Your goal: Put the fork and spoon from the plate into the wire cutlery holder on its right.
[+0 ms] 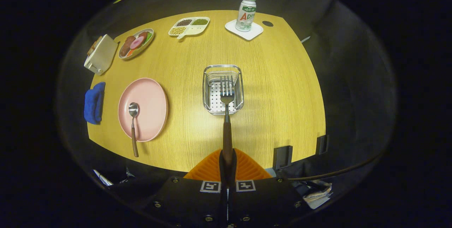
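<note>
One fork (227,95), its handle pinched between both fingers of the tool (227,166), hangs over the one wire cutlery holder (207,90), which is empty, while one spoon (133,112) lies on the one pink plate (150,97) left of it on the tabletop (275,79).

Light wood table (275,90), brightly lit, w/ dark cloth booth wall (353,62) behind
</note>
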### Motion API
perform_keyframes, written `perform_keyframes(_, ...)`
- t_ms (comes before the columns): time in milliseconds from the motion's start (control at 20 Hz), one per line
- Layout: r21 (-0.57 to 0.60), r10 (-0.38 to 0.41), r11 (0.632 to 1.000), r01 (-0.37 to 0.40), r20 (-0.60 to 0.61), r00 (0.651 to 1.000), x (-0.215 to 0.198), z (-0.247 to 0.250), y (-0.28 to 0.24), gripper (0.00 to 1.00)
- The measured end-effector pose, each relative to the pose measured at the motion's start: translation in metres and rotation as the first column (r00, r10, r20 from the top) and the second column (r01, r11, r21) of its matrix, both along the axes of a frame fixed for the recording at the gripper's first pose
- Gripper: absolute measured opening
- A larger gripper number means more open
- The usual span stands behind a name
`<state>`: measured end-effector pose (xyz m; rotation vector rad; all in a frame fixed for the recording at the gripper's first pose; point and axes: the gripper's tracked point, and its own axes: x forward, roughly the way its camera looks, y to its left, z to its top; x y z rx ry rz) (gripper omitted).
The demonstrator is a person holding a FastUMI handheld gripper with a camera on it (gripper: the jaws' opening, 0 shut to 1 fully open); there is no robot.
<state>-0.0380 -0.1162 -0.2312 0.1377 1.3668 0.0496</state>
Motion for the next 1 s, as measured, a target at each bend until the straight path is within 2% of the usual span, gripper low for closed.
perform_keyframes(150,0.007,-0.006,1.000,0.006,-0.013,1.000,0.006,-0.001,-0.001,0.04)
perform_keyframes(500,0.042,-0.059,0.997,0.057,0.043,0.997,0.020,0.012,-0.001,0.14)
perform_keyframes(550,0.041,-0.067,0.997,0.065,0.051,0.996,0.018,0.013,-0.004,0.27)
perform_keyframes(700,0.037,-0.081,0.996,0.078,0.082,0.993,0.015,0.022,-0.010,0.28)
perform_keyframes(750,0.033,-0.085,0.996,0.082,0.093,0.992,0.012,0.025,-0.011,0.35)
perform_keyframes(1000,0.063,-0.059,0.997,0.051,0.124,0.991,-0.010,0.036,0.013,0.35)
